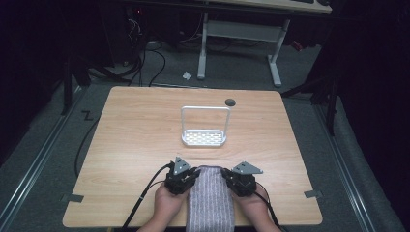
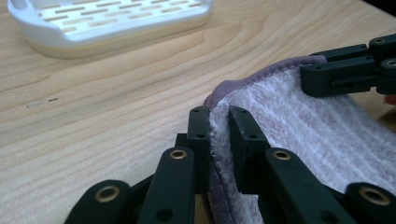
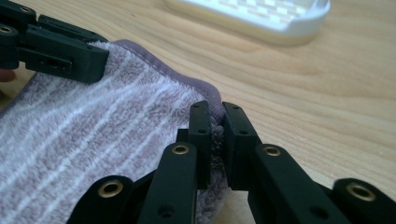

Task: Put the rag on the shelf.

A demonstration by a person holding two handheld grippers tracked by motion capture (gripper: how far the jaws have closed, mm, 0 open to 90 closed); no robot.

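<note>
A lilac striped towel (image 1: 210,198) lies folded at the table's near edge, running off toward the person. My left gripper (image 1: 192,175) is shut on the towel's far left corner; in the left gripper view the pile (image 2: 219,135) is pinched between the two black jaws. My right gripper (image 1: 226,176) is shut on the far right corner, and the towel's hem (image 3: 217,135) sits squeezed between its jaws. Each gripper view also shows the other gripper clamped on the opposite corner (image 2: 345,70) (image 3: 60,51).
A white slotted rack (image 1: 204,138) with a tall wire handle stands mid-table, just beyond the towel. A dark round hole (image 1: 230,102) marks the table's far side. Bare wood spreads left and right of the rack.
</note>
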